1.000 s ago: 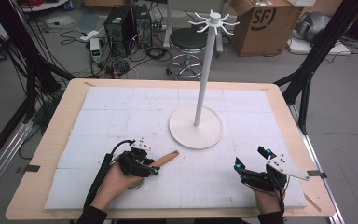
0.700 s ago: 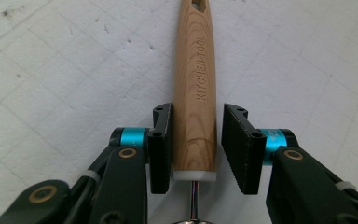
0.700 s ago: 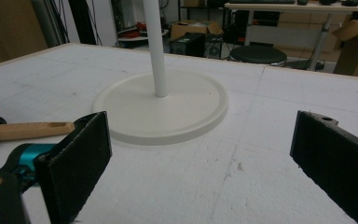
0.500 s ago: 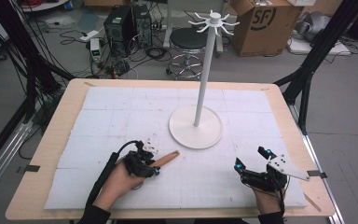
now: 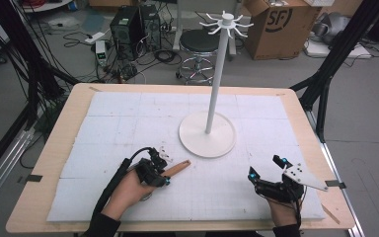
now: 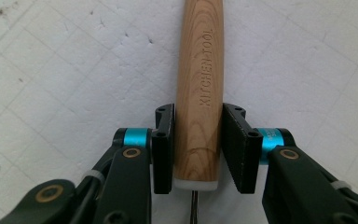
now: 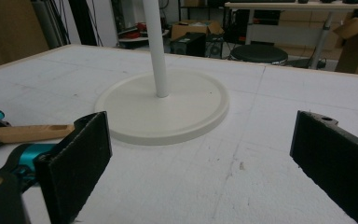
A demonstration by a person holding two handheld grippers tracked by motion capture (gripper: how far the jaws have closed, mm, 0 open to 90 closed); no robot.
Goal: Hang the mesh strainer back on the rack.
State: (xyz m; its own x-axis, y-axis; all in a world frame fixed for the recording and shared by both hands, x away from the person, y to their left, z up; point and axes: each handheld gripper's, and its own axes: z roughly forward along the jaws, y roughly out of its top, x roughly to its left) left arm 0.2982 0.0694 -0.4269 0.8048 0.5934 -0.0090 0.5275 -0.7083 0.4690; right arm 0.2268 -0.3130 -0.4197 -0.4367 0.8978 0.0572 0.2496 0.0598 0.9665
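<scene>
Wooden handle (image 6: 199,98) lies lengthwise between the jaws of the left gripper (image 6: 198,149), long axis running straight away from it toward the white stand (image 5: 208,134). Those jaws have just been closing, and their pads now sit against the handle's sides near its butt end. Well to the right, the right gripper (image 5: 269,183) hovers wide open, holding nothing.
</scene>
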